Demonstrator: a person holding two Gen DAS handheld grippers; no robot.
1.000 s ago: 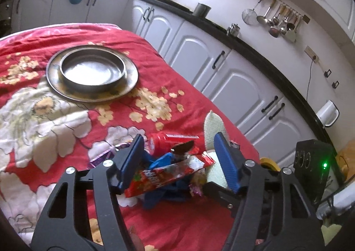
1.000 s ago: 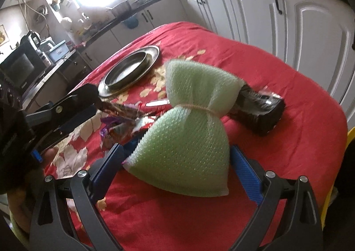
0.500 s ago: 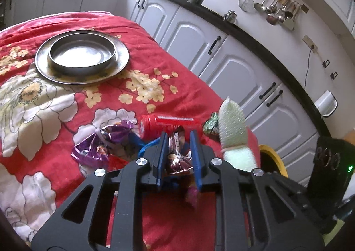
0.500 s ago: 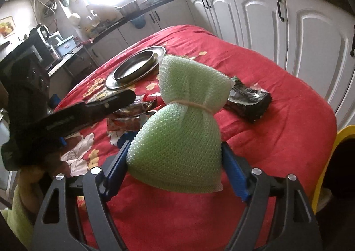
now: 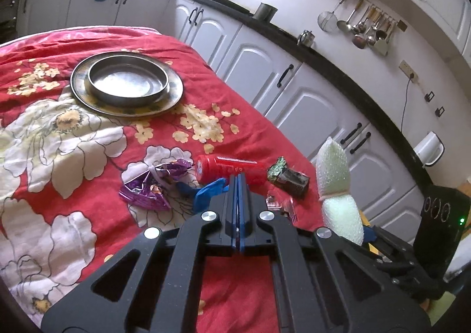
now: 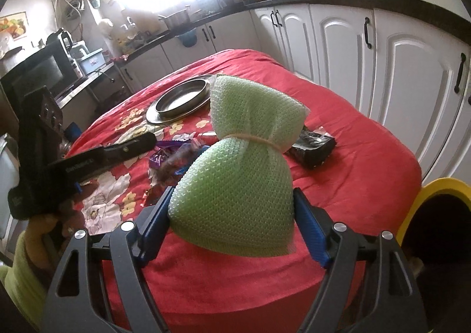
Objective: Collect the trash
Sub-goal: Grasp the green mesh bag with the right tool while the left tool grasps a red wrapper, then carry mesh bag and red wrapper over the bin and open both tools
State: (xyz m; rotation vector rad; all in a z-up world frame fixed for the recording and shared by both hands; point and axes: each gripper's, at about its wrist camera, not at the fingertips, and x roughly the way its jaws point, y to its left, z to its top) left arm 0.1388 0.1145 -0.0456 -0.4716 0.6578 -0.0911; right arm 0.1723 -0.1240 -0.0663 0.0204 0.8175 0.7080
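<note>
My right gripper [image 6: 232,194] is shut on a pale green mesh pouch [image 6: 244,156] tied at the neck, its blue pads pressing both sides, held just above the red cloth. The same pouch [image 5: 335,180] shows at the right of the left wrist view. My left gripper [image 5: 238,181] is shut, jaws together, over the litter pile. It pinches a thin brown snack wrapper [image 6: 173,162] that hangs blurred below its tip [image 6: 147,138]. On the cloth lie a red tube pack [image 5: 232,169], a purple wrapper [image 5: 150,189], a blue scrap [image 5: 206,193] and a dark packet [image 5: 290,178].
A steel bowl on a steel plate [image 5: 126,83] stands at the far side of the table with the red floral cloth [image 5: 59,141]. A yellow bin rim [image 6: 432,189] shows past the table's right edge. White cabinets [image 6: 412,83] run close along that side.
The left jaws went from wide open around the wrapper to fully shut. The right gripper drew the green pouch back and up a little, and the yellow bin came into view.
</note>
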